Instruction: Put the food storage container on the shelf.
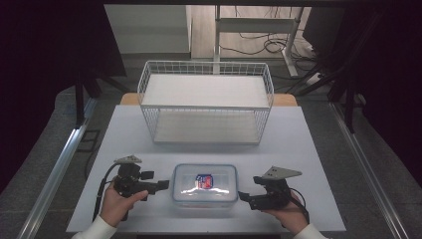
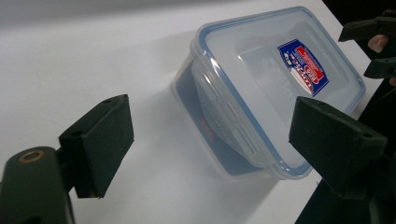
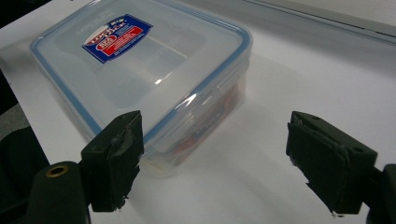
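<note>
A clear plastic container (image 1: 204, 185) with a blue-rimmed lid and a red and blue label lies flat near the table's front edge. My left gripper (image 1: 161, 185) sits just off its left end, pointing at it with jaws wide apart. In the left gripper view the container (image 2: 261, 79) lies ahead of the open left gripper (image 2: 219, 140), its near end flap between the pads but untouched. My right gripper (image 1: 244, 196) is at the box's right end, also open. In the right gripper view the container (image 3: 140, 60) lies ahead to the left, close to the left pad of the right gripper (image 3: 223, 156).
A white wire basket (image 1: 205, 106) with a solid floor stands on the white table (image 1: 129, 134) behind the container. Bare tabletop runs between them. The other hand's gripper (image 2: 369, 28) shows beyond the box. Table edges drop off close to both hands.
</note>
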`<state>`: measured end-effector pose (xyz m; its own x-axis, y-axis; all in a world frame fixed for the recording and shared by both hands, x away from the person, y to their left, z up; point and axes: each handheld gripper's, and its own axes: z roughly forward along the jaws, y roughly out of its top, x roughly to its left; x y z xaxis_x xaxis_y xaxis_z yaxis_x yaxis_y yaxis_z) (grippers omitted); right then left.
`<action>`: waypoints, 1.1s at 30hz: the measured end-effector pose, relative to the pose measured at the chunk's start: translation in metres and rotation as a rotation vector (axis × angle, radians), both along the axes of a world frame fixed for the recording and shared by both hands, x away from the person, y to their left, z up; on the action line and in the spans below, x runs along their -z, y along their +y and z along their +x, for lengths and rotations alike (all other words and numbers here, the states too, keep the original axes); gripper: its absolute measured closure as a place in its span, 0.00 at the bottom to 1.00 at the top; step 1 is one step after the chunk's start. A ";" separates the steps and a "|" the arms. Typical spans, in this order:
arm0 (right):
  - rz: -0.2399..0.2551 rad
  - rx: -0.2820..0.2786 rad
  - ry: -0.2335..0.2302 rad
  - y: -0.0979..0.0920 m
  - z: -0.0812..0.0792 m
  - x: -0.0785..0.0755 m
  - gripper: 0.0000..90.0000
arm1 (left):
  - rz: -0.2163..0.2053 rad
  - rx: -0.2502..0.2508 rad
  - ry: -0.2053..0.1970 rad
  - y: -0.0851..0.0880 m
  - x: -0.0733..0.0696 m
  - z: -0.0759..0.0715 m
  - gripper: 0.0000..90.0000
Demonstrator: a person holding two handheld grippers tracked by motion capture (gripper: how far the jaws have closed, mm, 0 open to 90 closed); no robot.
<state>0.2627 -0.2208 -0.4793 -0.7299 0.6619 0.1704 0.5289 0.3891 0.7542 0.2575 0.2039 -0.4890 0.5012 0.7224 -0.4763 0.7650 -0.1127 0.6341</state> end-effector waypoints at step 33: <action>0.113 -0.024 0.098 0.007 0.008 0.001 0.17 | -0.229 0.112 0.257 -0.033 0.036 0.015 0.18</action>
